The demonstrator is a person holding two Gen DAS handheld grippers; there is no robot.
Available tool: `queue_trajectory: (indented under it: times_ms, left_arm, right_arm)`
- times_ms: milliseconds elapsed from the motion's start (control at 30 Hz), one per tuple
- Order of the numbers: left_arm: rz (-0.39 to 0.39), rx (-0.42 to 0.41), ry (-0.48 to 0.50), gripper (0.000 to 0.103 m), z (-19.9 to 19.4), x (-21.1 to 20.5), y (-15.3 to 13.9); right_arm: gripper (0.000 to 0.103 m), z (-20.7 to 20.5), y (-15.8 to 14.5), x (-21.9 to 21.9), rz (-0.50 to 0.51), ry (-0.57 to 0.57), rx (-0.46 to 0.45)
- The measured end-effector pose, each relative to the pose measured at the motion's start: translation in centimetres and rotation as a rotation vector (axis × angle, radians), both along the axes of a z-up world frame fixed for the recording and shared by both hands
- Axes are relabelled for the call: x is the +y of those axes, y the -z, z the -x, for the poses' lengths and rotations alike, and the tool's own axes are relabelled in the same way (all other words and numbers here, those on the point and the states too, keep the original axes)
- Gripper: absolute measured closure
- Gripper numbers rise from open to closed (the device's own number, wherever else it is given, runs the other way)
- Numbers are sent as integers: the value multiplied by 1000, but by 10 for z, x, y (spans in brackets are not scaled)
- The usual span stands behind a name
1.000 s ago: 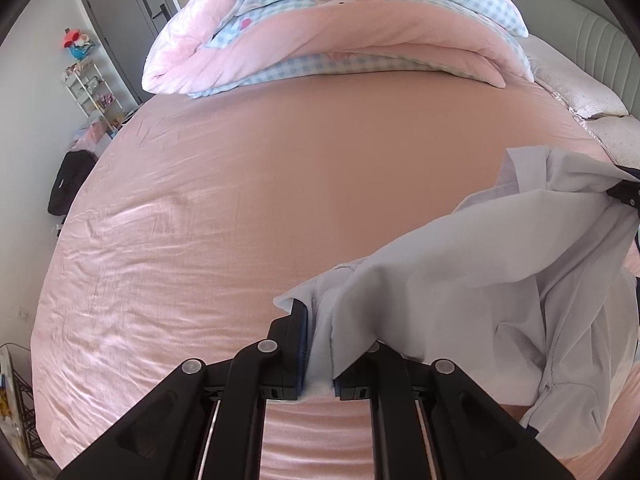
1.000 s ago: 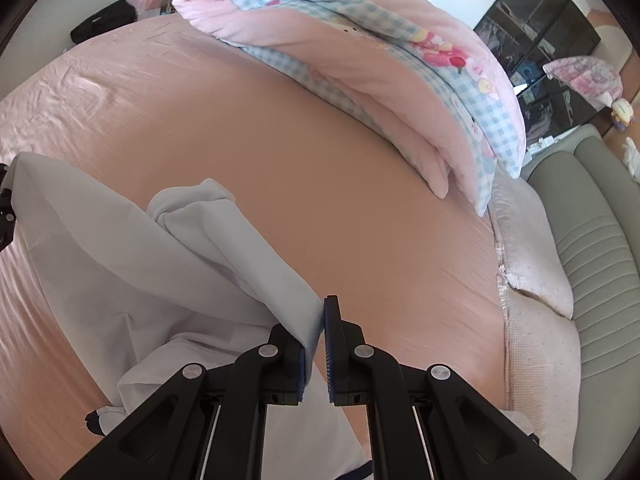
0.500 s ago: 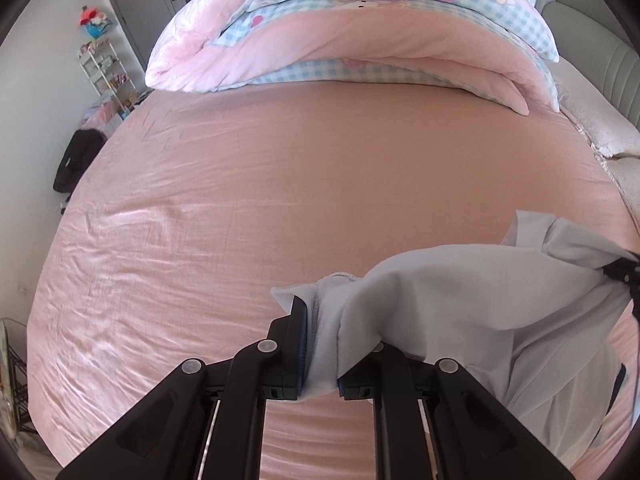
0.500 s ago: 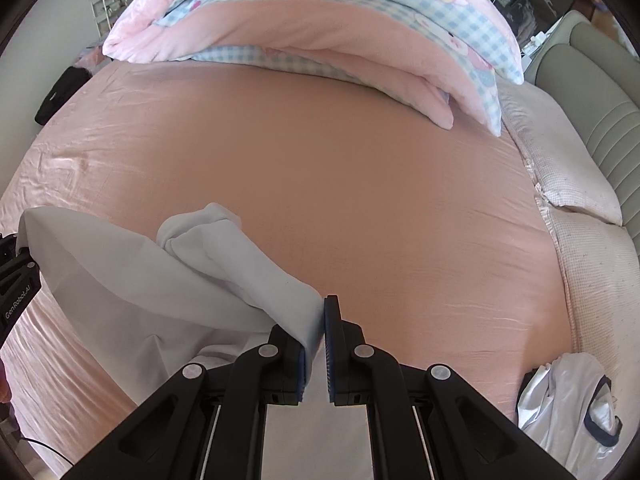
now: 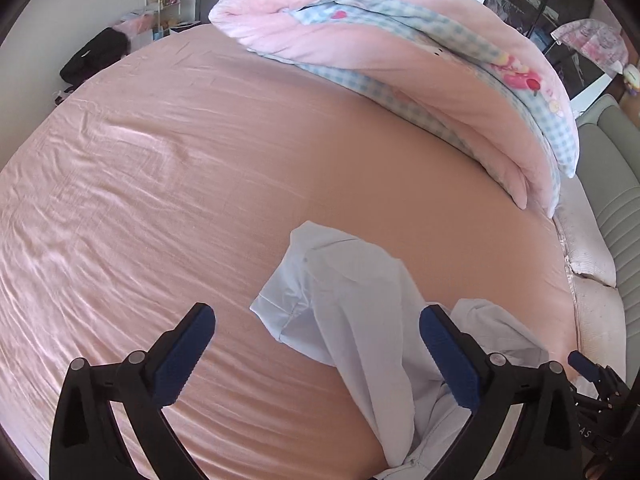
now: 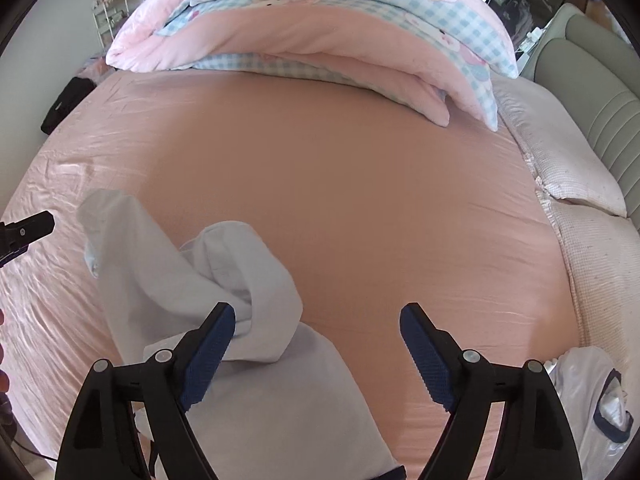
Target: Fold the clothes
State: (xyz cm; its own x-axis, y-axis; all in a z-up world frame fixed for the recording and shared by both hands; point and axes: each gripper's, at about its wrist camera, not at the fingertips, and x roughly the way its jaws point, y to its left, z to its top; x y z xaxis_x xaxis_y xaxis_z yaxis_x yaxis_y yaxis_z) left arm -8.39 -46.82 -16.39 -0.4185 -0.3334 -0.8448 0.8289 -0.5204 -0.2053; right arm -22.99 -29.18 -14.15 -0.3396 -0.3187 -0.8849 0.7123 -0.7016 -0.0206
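- Shirt [image 5: 352, 312] lies loose and bunched on the pink bedsheet [image 5: 160, 200], low and right of centre in my left view, low and left in my right view; I judge no clean fold is made yet, so nearly all the folding is left.
- My left tongs [image 5: 316, 332] have just been opening and stand wide; cloth lies between the jaws, pressed by neither pad.
- My right tongs [image 6: 316, 328] have just been opening too; the left pad sits just beside the bunched cloth, gripping nothing.
- Count: one pale shirt in hand's reach, one more white garment [image 6: 588, 392] at the lower right edge of my right view (waiting its turn, I judge), one folded duvet [image 6: 320, 20], two pillows [image 6: 560, 152].
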Motion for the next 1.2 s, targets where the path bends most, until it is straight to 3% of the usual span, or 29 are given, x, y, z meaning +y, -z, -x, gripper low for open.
queue_trajectory:
  times_ms: [167,367,567,800,1000,1200]
  left_arm:
    - [98,-33,50,0,2,22,-4]
    - [112,-23,136,0,0,61,4]
    - [178,-83,220,0,4,101,10]
    - [113,-58,266,0,4,139,14]
    - [216,-88,341,0,16,180,4]
    - [196,-113,416,0,35,211,10]
  right_arm:
    - [19,-1,4,15,15,-15,0]
    - [19,-19,8,30,-47,-69,46]
    - [19,-23,8,40,-49,-83,72]
    - [19,-22,14,52,-23,-50,33]
    - [19,-18,14,69,-9,-20,25]
    - [19,-3,24,101,3,61,-11]
